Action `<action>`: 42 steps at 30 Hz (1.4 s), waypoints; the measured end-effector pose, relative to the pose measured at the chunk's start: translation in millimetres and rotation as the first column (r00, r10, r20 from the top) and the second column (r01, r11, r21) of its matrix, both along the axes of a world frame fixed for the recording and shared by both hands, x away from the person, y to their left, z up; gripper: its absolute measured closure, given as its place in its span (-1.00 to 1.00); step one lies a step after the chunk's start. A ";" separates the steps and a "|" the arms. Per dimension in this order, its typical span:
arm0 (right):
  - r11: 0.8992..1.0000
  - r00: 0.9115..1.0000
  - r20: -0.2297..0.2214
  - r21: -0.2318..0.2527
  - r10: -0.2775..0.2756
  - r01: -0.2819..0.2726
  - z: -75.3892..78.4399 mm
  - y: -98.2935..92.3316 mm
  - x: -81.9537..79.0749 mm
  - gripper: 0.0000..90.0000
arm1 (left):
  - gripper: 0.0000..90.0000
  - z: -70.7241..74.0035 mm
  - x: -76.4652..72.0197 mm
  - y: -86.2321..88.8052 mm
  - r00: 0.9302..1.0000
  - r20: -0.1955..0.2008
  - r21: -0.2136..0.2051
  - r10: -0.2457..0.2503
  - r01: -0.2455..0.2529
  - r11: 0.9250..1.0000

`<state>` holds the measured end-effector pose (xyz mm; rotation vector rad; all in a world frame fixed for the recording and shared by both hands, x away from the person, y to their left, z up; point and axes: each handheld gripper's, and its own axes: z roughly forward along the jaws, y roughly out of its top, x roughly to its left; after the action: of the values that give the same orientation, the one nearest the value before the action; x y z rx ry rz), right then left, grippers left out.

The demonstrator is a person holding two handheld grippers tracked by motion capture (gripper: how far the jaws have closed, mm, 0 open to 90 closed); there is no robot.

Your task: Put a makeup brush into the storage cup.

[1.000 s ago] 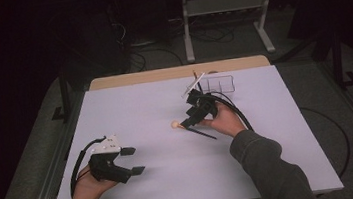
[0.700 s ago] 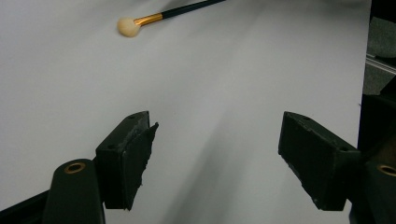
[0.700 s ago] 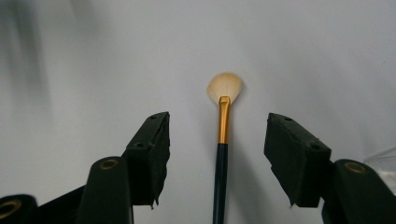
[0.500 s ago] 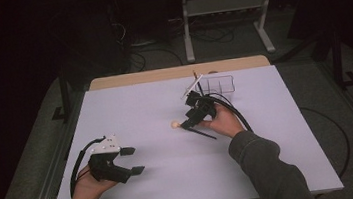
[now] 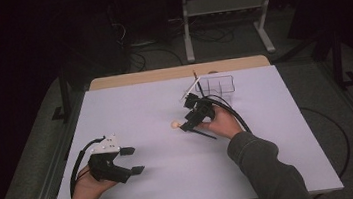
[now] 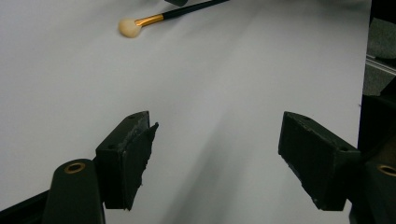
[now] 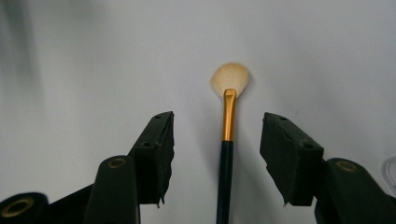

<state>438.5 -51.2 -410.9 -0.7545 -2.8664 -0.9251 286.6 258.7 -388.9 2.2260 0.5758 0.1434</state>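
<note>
A makeup brush lies flat on the white tabletop, near the middle and a bit to the right. It has a soft, pale, fan-shaped tip, a gold band and a thin dark handle.

The right gripper is over it, one jaw on each side of the handle. The jaws have just been closing, but they are not touching the brush yet.

The left gripper rests near the left front of the tabletop, open wide and holding nothing.

The brush looks very light, and the thin, smooth handle may slip or roll. The fluffy tip would squash, so the dark handle just behind the gold band seems the best place to pinch.

A clear box stands farther back.
</note>
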 end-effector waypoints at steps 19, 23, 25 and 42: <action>0.998 1.000 -0.004 -0.065 0.005 -0.006 -8.8 3.2 1.4 0.26 | -0.44 -0.4 0.5 0.2 1.000 0.000 0.001 -0.001 0.001 1.000; 0.997 1.000 -0.008 -0.072 0.004 -0.004 -10.0 2.5 1.5 0.34 | -0.44 -0.7 0.5 -0.4 1.000 -0.001 0.003 -0.002 0.002 1.000; 0.997 1.000 -0.012 -0.078 0.003 -0.003 -10.6 2.4 1.3 0.37 | -0.44 -0.8 0.5 -0.6 1.000 -0.004 0.004 -0.001 0.001 1.000; 0.994 1.000 -0.012 -0.112 0.013 -0.014 -14.2 2.8 0.4 0.57 | -0.45 -1.0 1.0 -0.8 1.000 -0.002 0.007 -0.004 0.004 1.000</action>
<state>438.8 -48.4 -425.1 -0.7451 -2.9305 -0.7614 287.6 257.8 -389.9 2.2343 0.5730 0.1413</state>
